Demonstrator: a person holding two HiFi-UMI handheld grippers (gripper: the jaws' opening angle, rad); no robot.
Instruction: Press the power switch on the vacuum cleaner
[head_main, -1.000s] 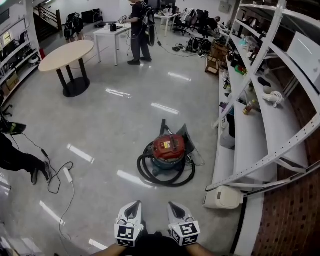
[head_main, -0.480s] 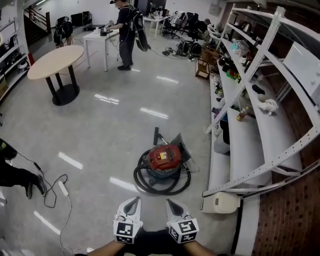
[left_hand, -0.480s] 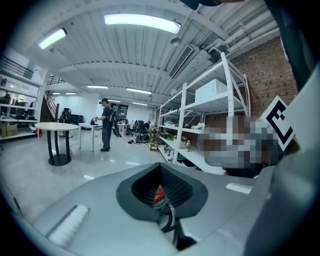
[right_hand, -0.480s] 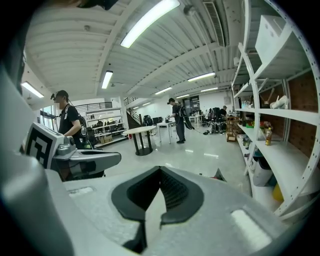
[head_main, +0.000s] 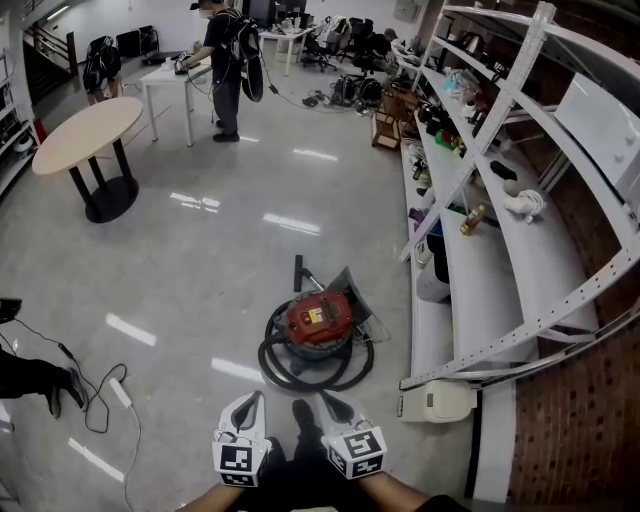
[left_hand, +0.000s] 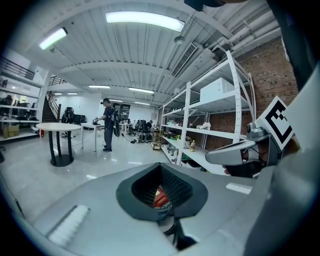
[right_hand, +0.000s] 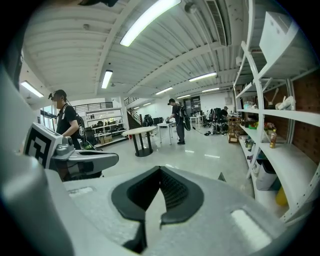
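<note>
While fingers (head_main: 243, 415) are closed, empty — left gripper (head_main: 252, 400) | right gripper (head_main: 328, 400) | vacuum cleaner (head_main: 318, 318) across floor (head_main: 200, 290)

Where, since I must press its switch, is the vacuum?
Head view, centre: the vacuum sits on the floor, ringed by its hose, just left of the shelving.

- No word, brand or number can be read anywhere.
- The red vacuum cleaner (head_main: 318, 318), on the floor ahead, bears a pale label on top, too small to read.
- The near left tool (head_main: 248, 408) and right tool (head_main: 337, 407) carry only black-and-white square patterns, not letters.
</note>
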